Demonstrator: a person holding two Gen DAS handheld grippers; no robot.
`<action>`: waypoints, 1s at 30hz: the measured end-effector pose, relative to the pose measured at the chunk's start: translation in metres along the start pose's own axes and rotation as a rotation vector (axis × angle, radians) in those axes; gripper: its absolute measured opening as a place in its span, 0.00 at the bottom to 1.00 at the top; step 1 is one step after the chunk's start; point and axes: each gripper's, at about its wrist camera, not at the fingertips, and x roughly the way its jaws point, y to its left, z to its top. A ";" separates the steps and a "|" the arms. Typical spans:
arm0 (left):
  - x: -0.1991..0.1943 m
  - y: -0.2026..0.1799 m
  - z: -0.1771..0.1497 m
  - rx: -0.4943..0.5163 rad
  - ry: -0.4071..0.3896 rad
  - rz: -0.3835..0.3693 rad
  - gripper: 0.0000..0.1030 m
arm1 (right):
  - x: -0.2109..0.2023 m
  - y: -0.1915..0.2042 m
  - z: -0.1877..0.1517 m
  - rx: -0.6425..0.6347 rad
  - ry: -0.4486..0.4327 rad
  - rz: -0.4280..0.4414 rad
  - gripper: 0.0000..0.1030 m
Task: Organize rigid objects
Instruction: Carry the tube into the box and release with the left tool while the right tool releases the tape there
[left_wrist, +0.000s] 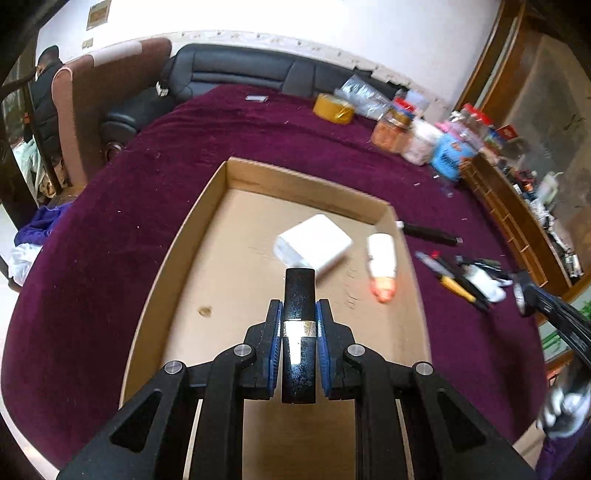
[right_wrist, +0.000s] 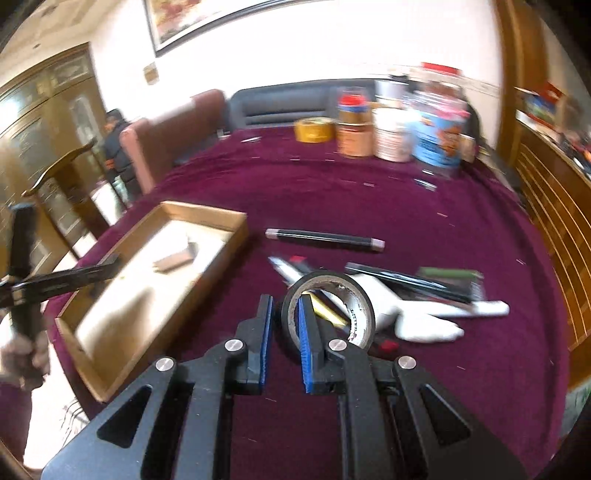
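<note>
Table (left_wrist: 110, 229): covered in deep maroon cloth with a matt, velvety nap, flecked with pale lint. Tray (left_wrist: 207, 206): plain brown cardboard, matt, its floor paler and lightly marked; black bar (left_wrist: 299, 295): glossy, hard, with a shiny silver band. Tape roll (right_wrist: 327, 306): smooth black with a slight sheen on a paper core; hand-held gripper (right_wrist: 286, 325): matt black plastic, ribbed blue pads, bright metal screw heads.
</note>
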 end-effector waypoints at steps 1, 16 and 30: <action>0.005 0.003 0.001 -0.003 0.011 0.005 0.14 | 0.005 0.011 0.002 -0.017 0.006 0.014 0.11; 0.081 0.031 0.061 -0.084 0.119 0.047 0.16 | 0.090 0.121 0.017 -0.204 0.147 0.137 0.11; -0.029 0.066 0.018 -0.182 -0.112 -0.079 0.46 | 0.169 0.150 0.027 -0.309 0.327 0.060 0.11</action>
